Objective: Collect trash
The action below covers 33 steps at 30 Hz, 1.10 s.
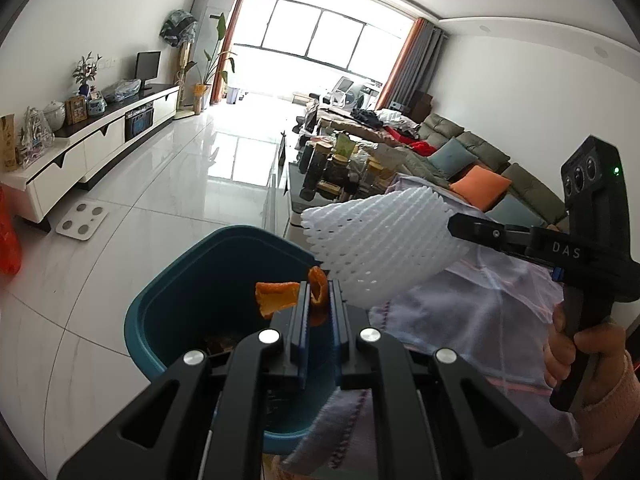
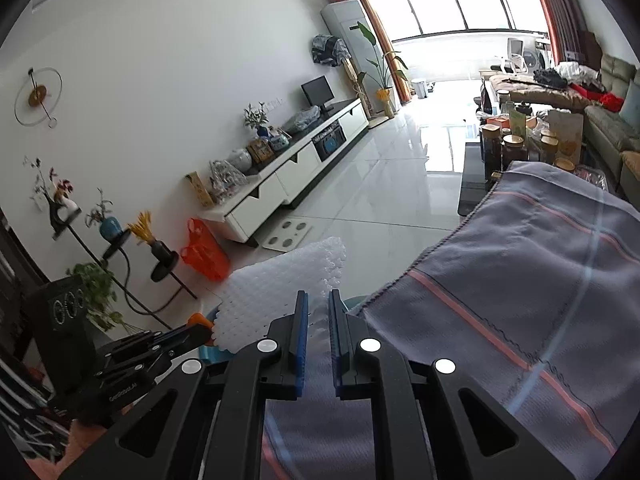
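Orange peel (image 1: 316,286) in left gripper (image 1: 319,300) above teal bin (image 1: 168,304)

I am in a home living room: a long sofa (image 1: 472,152) with cushions, a low TV cabinet (image 2: 304,168), potted plants, curtained windows (image 1: 320,40), glossy floor tiles.

My left gripper (image 1: 318,304) is black, with two flat fingers (image 1: 301,312) lined in blue rubber. I see four round shiny silver screws across its black arms, and triangle holes cut in them. My right gripper (image 2: 318,312) looks the same: black, blue-lined fingers (image 2: 302,320), four shiny screws. From the left camera, it has a black pistol handle, white letters "DAS" on its side, a small blue part, three round lenses on top and a tiny green light. My right hand (image 1: 576,354) wears a pale pink knit sleeve (image 1: 612,404).
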Motion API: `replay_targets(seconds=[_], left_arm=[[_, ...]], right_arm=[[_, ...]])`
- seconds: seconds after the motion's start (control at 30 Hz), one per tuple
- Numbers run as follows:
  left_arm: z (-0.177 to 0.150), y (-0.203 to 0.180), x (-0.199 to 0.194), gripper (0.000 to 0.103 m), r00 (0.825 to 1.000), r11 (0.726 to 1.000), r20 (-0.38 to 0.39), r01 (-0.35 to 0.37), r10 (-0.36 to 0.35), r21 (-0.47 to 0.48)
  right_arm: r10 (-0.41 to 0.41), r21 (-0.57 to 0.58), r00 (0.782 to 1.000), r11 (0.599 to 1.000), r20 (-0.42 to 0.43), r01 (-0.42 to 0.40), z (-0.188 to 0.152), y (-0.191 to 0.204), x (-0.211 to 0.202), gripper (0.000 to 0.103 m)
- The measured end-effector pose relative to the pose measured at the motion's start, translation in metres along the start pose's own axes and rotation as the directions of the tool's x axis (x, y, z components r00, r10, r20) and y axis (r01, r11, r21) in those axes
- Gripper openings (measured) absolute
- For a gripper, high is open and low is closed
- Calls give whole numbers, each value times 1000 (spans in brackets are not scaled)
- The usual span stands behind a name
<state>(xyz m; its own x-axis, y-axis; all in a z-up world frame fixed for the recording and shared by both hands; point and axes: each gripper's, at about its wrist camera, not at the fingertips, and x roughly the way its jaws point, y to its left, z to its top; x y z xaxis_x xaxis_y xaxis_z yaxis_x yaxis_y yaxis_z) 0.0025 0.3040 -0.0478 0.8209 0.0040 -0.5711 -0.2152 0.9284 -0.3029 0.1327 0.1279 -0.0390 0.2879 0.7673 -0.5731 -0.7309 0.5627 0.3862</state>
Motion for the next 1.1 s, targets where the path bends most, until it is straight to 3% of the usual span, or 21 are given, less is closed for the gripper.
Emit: replay_targets(seconds=[0.4, 0.7, 0.73, 0.83, 1.1], left_arm=[[-4, 27, 28, 11, 997, 997, -60, -43, 40, -61], [-10, 46, 42, 13, 993, 989, -94, -79, 68, -122], [-10, 48, 43, 15, 993, 989, -95, -78, 66, -128], [-10, 51, 44, 20, 993, 987, -91, -83, 71, -137], [-8, 45, 40, 25, 995, 989, -69, -74, 65, -128]], right_arm=[[-70, -28, 994, 997, -87, 68, -1, 13, 49, 11], [-30, -22, 985, 999, -168, 27, 0, 20, 75, 16], [-26, -28, 983, 999, -181, 21, -1, 22, 78, 17], [-12, -34, 973, 999, -231, 5, -4, 25, 87, 40], [11, -6, 979, 1000, -201, -12, -6, 20, 73, 42]])
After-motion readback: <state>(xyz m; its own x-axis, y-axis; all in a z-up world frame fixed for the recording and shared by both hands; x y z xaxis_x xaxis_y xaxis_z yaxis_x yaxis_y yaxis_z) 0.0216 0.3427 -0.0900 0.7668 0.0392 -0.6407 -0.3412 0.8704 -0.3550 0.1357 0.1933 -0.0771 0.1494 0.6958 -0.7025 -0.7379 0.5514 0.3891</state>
